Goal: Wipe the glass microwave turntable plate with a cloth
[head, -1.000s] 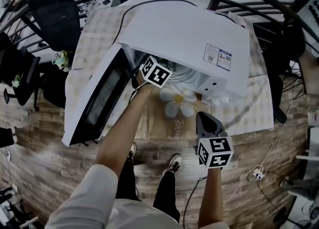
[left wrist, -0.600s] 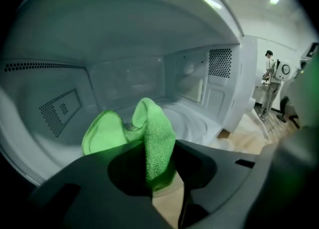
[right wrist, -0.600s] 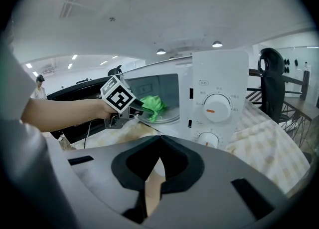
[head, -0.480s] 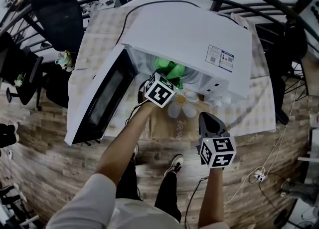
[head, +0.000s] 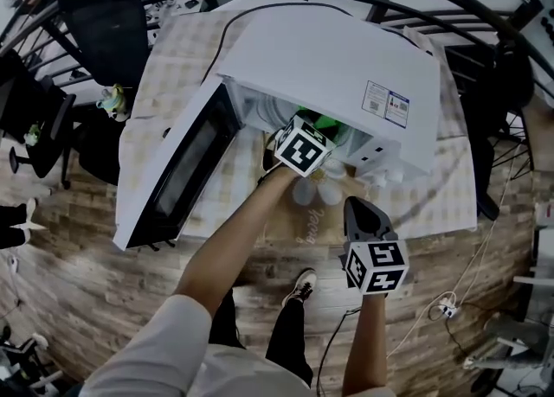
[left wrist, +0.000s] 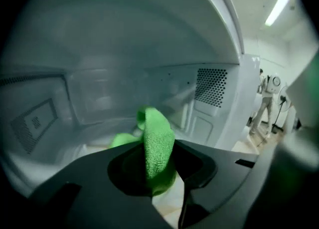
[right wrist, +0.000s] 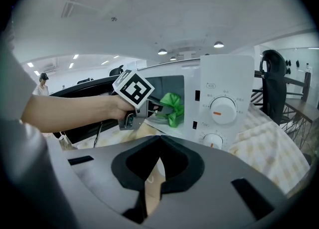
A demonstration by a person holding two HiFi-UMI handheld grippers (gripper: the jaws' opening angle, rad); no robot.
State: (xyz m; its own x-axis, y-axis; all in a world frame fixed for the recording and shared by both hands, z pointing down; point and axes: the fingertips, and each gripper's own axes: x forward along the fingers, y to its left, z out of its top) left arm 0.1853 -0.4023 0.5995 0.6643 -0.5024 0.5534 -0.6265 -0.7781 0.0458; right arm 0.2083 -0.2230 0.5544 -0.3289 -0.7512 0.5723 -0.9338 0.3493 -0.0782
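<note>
Well, we have the left claw (left wrist: 158,165) inside the open microwave (head: 329,58) at the head view's centre, pinching the green cloth (left wrist: 158,140). What looks like the glass plate (right wrist: 155,120) lies on the cavity floor beneath it. The right claw (right wrist: 160,140) hangs outside, pressed together, empty. We judge wiping is barely begun, with most strokes left.
</note>
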